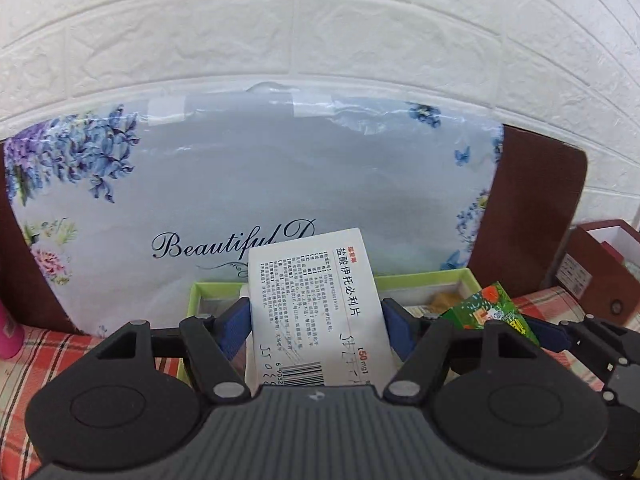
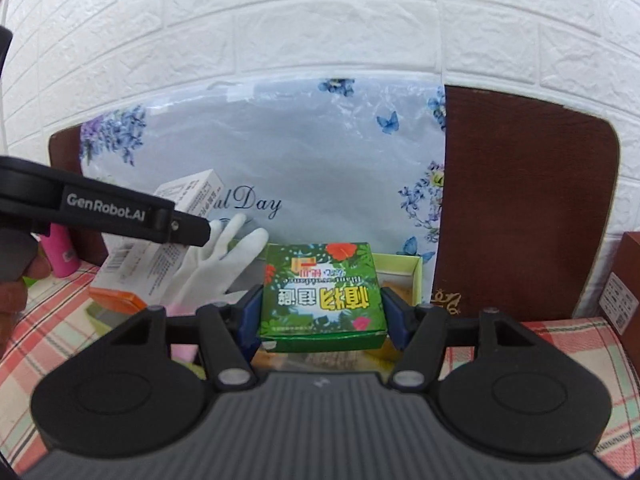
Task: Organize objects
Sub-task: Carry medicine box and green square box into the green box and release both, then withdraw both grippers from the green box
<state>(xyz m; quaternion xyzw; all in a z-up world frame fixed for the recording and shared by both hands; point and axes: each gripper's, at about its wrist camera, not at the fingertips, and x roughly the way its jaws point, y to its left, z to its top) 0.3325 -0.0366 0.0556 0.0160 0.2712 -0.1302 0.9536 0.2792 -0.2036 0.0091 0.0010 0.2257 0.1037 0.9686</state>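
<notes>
Left gripper [image 1: 316, 326]: blue fingers [image 1: 234, 326] are clamping the white rectangular cardboard medicine box with black Chinese print and a barcode [image 1: 316, 308], one on each long side, and are holding it tilted up off the counter. Right gripper [image 2: 322, 316]: blue fingers [image 2: 394, 316] are clamping the green cardboard box with red flowers and yellow upside-down lettering [image 2: 322, 292] by its two side faces, and are holding it clear of the counter. In the left wrist view the green box is showing just right of the white one, and the two are not touching. In the right wrist view the left gripper's black arm marked GenRobot.AI is crossing from the left edge with the white box past its tip. Below and behind both boxes, an open light-green shallow cardboard tray [image 1: 464, 276] is sitting on the counter with tan and small items inside that I cannot make out. The red, white and green plaid cloth [image 1: 24, 364] is covering the counter. A white fabric glove [image 2: 224, 256] is lying left of the tray, with an orange flat item [image 2: 120, 300] beside it. A pink bottle [image 2: 62, 252] is standing at far left. A dark red open box [image 1: 600, 268] is sitting at far right. Behind, a pale blue plastic-wrapped floral package printed "Beautiful Day" [image 1: 256, 184] is leaning on a dark brown board [image 2: 524, 208], which is standing against the white embossed brick-pattern wall [image 1: 320, 20].
</notes>
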